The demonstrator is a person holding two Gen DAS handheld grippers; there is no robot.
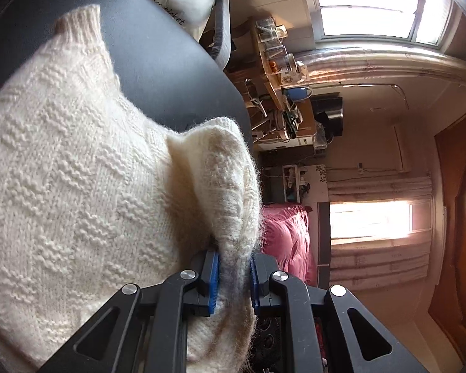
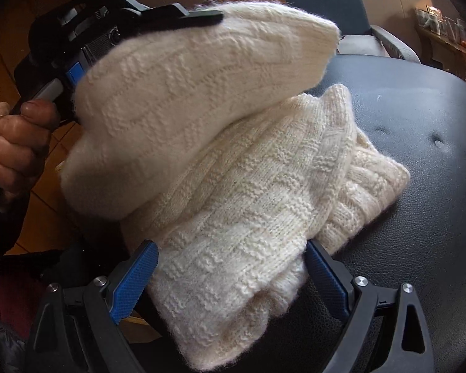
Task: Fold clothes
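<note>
Sweater (image 2: 233, 186) edge is pinched by the left gripper (image 1: 233, 279); the right gripper (image 2: 230, 276) is spread wide around its fold.

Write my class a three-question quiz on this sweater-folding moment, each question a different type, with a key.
1. True or false: the left hand-held gripper is clamped on a fold of the cream knit sweater.
2. Multiple choice: the right hand-held gripper is A) shut on a sleeve, B) open with the knit between its fingers, C) out of sight.
3. Fill in: the sweater lies on a dark ___ seat.

Key: 1 true; 2 B; 3 padded.
</note>
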